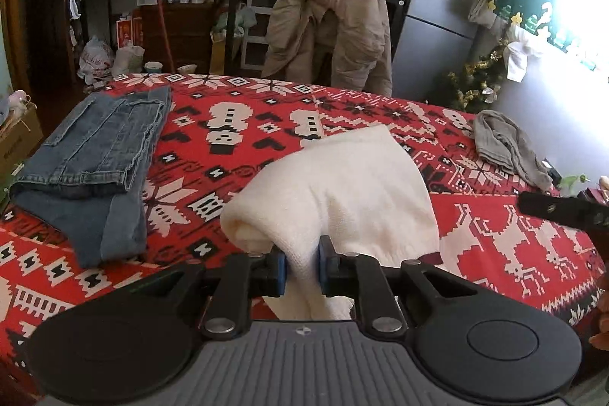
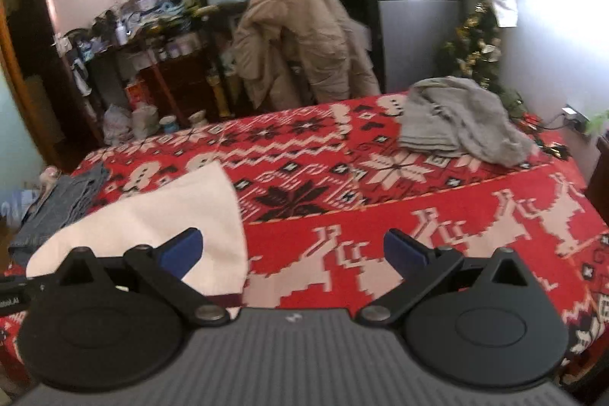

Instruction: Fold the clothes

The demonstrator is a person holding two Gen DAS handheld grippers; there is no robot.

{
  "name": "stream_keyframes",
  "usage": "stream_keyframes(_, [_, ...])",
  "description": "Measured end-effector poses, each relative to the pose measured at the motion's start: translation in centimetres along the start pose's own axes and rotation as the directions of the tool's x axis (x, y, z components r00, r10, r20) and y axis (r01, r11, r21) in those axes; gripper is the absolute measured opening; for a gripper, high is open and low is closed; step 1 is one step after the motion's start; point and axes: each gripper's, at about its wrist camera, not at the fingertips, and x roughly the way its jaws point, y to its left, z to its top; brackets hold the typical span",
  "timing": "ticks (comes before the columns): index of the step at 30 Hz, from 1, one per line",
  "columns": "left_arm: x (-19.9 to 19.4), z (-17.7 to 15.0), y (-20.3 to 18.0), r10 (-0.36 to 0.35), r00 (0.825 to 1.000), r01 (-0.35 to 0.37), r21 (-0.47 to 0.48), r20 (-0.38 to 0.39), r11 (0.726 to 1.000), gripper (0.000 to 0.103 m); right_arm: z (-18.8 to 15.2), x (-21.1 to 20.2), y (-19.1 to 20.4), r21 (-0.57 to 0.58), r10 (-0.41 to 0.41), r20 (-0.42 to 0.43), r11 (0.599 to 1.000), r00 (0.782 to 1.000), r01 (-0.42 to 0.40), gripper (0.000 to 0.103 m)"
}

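The left gripper [image 1: 300,269] pinches a cream garment [image 1: 342,185] in its jaws, above the red patterned counter [image 1: 236,147]. The right gripper [image 2: 293,253] is wide open, empty. Folded jeans [image 1: 91,154] lie left; a crumpled grey garment [image 2: 456,124], beyond the right jaws, looks unfolded.

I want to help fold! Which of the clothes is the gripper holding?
The white cloth: the left gripper pinches its edge. The jeans and grey garment lie untouched.

Left gripper [image 1: 300,269] angled downward, jaws pinched nearly together, right gripper [image 2: 293,250] jaws spread wide
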Motion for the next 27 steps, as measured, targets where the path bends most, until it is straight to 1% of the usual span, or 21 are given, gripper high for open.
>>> stream_keyframes(3, [0.4, -0.6, -0.1, 0.02, 1.0, -0.02, 0.013, -0.005, 1.0, 0.017, -0.6, 0.7, 1.5, -0.07, 0.003, -0.021, 0.998, 1.0, -0.004, 0.102])
stream_keyframes(5, [0.8, -1.0, 0.0, 0.031, 0.999, -0.031, -0.007, -0.019, 0.999, 0.018, -1.1, 1.2, 2.5, -0.109, 0.012, -0.038, 0.994, 0.999, -0.016, 0.102])
stream_keyframes(9, [1.4, -1.5, 0.9, 0.046, 0.998, -0.048, -0.053, -0.043, 0.997, 0.018, -2.3, 2.5, 3.5, -0.137, 0.075, -0.051, 0.987, 0.996, -0.082, 0.102])
stream_keyframes(13, [1.7, -1.8, 1.6, 0.049, 0.997, -0.053, -0.067, -0.058, 0.996, 0.02, -3.4, 4.4, 4.3, -0.182, 0.077, -0.057, 0.98, 0.995, -0.087, 0.101])
stream_keyframes(15, [1.8, -1.9, 1.8, 0.05, 0.997, -0.054, -0.067, -0.063, 0.996, 0.02, -3.6, 5.4, 4.2, -0.168, 0.094, -0.069, 0.98, 0.993, -0.104, 0.098])
stream_keyframes(17, [1.8, -2.0, 2.0, 0.051, 0.996, -0.055, -0.068, -0.069, 0.996, 0.02, -3.6, 6.3, 4.1, -0.14, 0.122, -0.073, 0.981, 0.99, -0.131, 0.091])
stream_keyframes(21, [2.0, -2.1, 2.3, 0.051, 0.996, -0.057, -0.074, -0.077, 0.996, 0.021, -3.8, 8.4, 4.1, -0.094, 0.165, -0.092, 0.98, 0.982, -0.173, 0.085])
stream_keyframes(22, [2.0, -2.0, 2.4, 0.05, 0.996, -0.056, -0.075, -0.078, 0.996, 0.021, -3.8, 9.0, 4.1, -0.081, 0.177, -0.103, 0.979, 0.979, -0.185, 0.08])
stream_keyframes(23, [2.0, -2.1, 2.3, 0.05, 0.996, -0.056, -0.075, -0.079, 0.996, 0.021, -3.9, 9.5, 4.1, -0.067, 0.191, -0.116, 0.978, 0.975, -0.2, 0.073])
stream_keyframes(24, [2.0, -2.1, 2.3, 0.05, 0.996, -0.056, -0.075, -0.079, 0.996, 0.021, -3.9, 10.0, 4.1, -0.052, 0.205, -0.128, 0.976, 0.97, -0.213, 0.069])
stream_keyframes(25, [1.9, -2.1, 2.2, 0.051, 0.996, -0.057, -0.073, -0.079, 0.996, 0.021, -3.9, 10.4, 4.1, -0.038, 0.223, -0.14, 0.972, 0.965, -0.23, 0.057])
stream_keyframes(26, [1.9, -2.0, 2.2, 0.051, 0.995, -0.057, -0.075, -0.08, 0.996, 0.022, -3.9, 10.8, 4.1, -0.026, 0.241, -0.152, 0.968, 0.958, -0.248, 0.04])
stream_keyframes(27, [1.9, -2.0, 2.3, 0.047, 0.996, -0.054, -0.08, -0.082, 0.995, 0.022, -3.8, 10.8, 4.3, -0.024, 0.248, -0.156, 0.967, 0.956, -0.255, 0.034])
